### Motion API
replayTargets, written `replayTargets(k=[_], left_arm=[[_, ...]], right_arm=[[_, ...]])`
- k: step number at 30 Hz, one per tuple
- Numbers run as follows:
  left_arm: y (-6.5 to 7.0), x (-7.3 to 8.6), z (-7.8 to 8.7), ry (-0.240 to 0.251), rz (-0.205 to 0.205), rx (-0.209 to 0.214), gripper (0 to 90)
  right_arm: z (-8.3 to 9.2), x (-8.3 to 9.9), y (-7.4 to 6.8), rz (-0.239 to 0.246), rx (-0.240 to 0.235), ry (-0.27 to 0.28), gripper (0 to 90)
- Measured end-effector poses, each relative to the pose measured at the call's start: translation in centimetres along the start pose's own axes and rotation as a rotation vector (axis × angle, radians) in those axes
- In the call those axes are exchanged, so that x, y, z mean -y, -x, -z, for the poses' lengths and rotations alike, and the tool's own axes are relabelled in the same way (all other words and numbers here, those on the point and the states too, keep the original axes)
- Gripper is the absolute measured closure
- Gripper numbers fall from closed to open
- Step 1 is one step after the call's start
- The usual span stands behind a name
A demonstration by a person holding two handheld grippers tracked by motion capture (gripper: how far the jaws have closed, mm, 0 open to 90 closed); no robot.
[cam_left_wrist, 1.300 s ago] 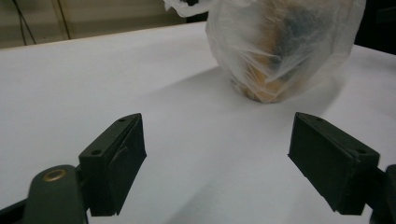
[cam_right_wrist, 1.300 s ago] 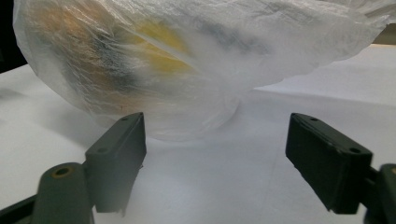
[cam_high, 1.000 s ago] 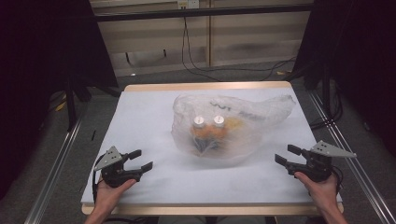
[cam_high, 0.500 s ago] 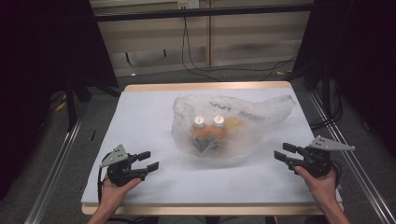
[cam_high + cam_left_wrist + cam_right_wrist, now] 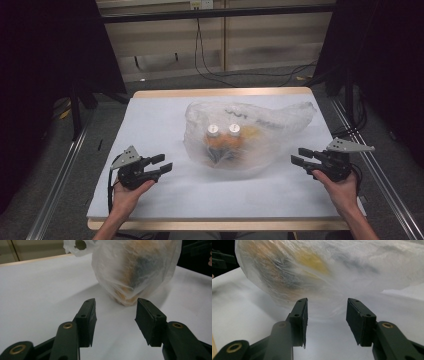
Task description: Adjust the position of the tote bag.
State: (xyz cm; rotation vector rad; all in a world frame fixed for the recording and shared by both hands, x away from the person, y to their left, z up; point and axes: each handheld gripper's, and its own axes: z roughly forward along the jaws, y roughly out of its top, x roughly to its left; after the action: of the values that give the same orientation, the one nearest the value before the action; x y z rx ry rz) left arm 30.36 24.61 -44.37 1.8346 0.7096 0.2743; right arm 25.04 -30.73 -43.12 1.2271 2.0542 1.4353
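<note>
Item: plastic bag (image 5: 245,137), translucent, lying on the white table (image 5: 150,115) between the two claws; inside, two bottles (image 5: 223,131) with white caps and orange contents, side by side.

Left claw (image 5: 164,163): held low over the table, pointing at the bag, which lies ahead of it and apart. Jaws have just been closing, now half apart, nothing between them.

Right claw (image 5: 299,156): likewise aimed at the bag, which sits near, just ahead of its tips. Jaws have just been closing, part-way apart, gripping nothing.
</note>
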Motion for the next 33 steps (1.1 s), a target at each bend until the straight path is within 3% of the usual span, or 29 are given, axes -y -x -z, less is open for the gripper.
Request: replayTargets(k=[3, 12, 18, 19, 23, 30, 33], left_arm=[[-0.3, -0.5, -0.1, 0.004, -0.007, 0.019, 51.6], [-1.6, -1.9, -1.7, 0.004, 0.005, 0.003, 53.0], [-2.4, -2.8, -2.6, 0.012, 0.004, -0.004, 60.5], [-2.5, -3.0, -2.7, 0.009, 0.006, -0.02, 61.6], [-2.9, -3.1, -3.1, 0.016, 0.005, -0.004, 62.5], [-3.8, -3.5, -4.2, 0.009, 0.01, -0.011, 61.7], [-4.1, -3.7, -4.7, -0.004, -0.006, -0.018, 66.3]], right_arm=[[-0.1, -0.7, -0.1, 0.004, -0.012, 0.008, 53.5], [-0.2, -2.4, 0.6, 0.018, 0.018, 0.018, 52.8], [-0.5, -3.5, 1.5, 0.019, 0.029, 0.024, 52.3], [-0.5, -3.7, 1.7, 0.023, 0.027, 0.029, 52.2], [-0.6, -4.4, 2.1, 0.015, 0.036, 0.031, 51.5], [-1.2, -4.7, 4.1, -0.005, 0.09, 0.009, 47.3], [-1.3, -5.2, 5.1, -0.014, 0.106, 0.007, 45.3]])
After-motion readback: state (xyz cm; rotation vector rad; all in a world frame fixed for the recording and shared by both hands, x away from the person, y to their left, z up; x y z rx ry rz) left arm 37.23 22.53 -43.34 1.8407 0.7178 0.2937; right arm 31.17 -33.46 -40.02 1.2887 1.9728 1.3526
